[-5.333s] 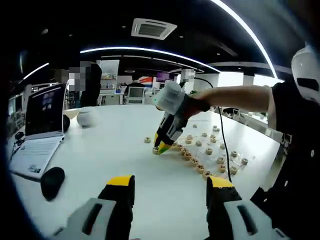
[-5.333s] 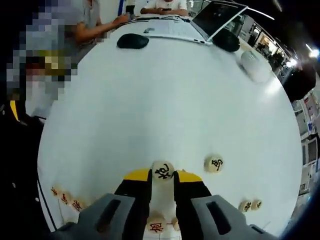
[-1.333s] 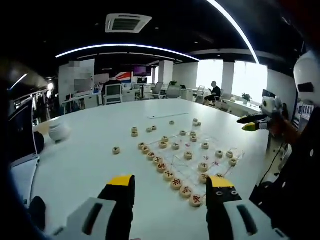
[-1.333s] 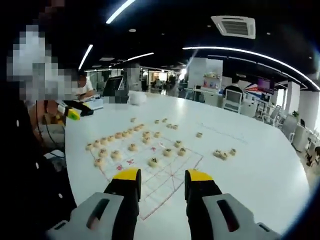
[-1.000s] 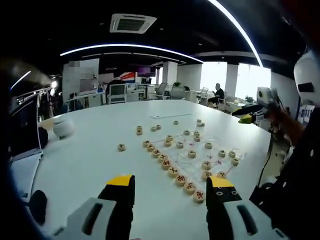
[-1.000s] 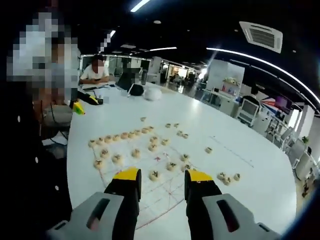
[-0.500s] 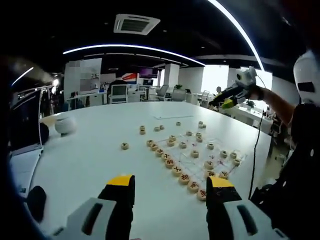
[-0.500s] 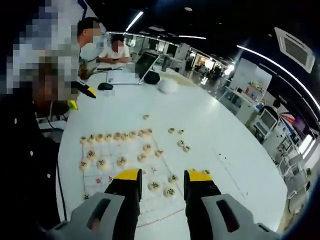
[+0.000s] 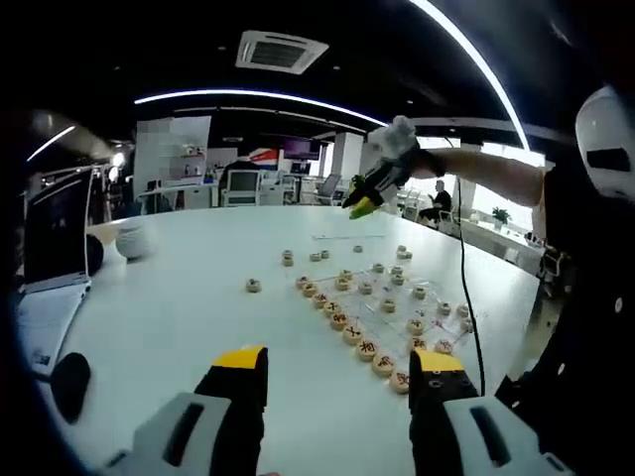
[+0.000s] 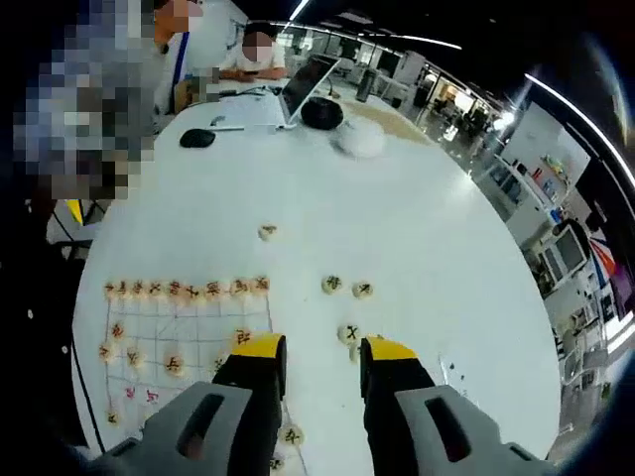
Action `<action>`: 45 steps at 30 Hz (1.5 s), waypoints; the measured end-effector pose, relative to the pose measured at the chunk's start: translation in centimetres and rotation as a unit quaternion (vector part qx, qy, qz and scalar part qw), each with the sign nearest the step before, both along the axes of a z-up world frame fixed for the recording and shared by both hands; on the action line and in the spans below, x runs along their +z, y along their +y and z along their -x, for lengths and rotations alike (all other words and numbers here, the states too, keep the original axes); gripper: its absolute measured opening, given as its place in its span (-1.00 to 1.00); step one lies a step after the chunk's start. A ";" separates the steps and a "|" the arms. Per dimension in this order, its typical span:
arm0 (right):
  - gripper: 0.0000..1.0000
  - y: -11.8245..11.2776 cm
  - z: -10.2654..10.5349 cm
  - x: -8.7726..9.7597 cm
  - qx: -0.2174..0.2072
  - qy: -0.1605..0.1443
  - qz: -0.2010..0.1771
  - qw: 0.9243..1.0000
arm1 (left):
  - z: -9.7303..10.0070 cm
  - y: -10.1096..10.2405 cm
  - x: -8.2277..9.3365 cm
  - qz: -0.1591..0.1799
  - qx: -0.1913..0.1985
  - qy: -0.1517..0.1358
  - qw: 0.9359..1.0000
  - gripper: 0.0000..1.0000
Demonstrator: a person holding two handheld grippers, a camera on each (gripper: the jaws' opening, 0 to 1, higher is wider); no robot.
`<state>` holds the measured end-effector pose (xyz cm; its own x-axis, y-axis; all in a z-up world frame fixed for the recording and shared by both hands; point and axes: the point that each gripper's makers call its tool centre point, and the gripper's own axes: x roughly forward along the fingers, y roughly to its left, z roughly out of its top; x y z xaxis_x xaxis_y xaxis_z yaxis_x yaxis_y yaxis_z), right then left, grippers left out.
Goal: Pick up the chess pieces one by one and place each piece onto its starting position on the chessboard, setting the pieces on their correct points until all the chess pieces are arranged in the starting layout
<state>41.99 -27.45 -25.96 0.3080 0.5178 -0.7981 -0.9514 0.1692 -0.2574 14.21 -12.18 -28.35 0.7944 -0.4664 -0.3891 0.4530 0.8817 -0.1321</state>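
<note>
1. White table [image 10: 427,228]: carries a laptop [image 10: 303,84] and a black mouse [image 10: 196,138] at its far side.
2. Chessboard [image 10: 189,342]: a row of chess pieces [image 10: 184,290] lines its far edge; loose pieces [image 10: 347,288] lie to its right.
3. Right gripper [image 10: 319,362]: jaws apart, holding nothing, above the table beside the board.
4. Left gripper [image 9: 337,372]: jaws wide, empty, near the board.
5. Piece markings: too small to read.

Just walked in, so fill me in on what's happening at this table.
A person is laying out Chinese chess pieces on a board drawn on the white table. The right claw hangs open and empty over loose pieces beside the board. A full row is lined up. The left claw is open.
</note>
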 end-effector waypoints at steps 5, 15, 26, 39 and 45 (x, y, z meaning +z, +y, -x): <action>-0.38 2.9 -3.0 -3.5 0.006 0.007 0.052 0.999 | 0.2 0.4 0.2 0.006 0.008 -0.004 1.000 0.16; -0.44 5.1 -6.2 -7.9 -0.004 0.030 0.087 0.996 | 0.5 1.4 -0.3 0.009 0.025 0.005 1.000 0.16; -0.49 5.5 -7.8 -9.7 -0.028 0.061 0.086 0.994 | 0.3 2.0 -0.8 0.012 0.033 0.011 0.999 0.16; -0.62 5.2 -8.5 -10.7 -0.042 0.072 0.086 0.993 | 0.4 2.2 -1.0 0.012 0.037 0.015 0.999 0.16; -0.62 4.8 -8.4 -8.9 -0.043 0.063 0.063 0.995 | 0.3 2.0 -0.7 0.009 0.034 0.012 0.999 0.16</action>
<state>50.40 -22.67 -34.83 0.2411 0.3870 -0.8900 -0.9605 0.2262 -0.1619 13.93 -10.15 -29.03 0.8151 -0.4197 -0.3993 0.3894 0.9073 -0.1586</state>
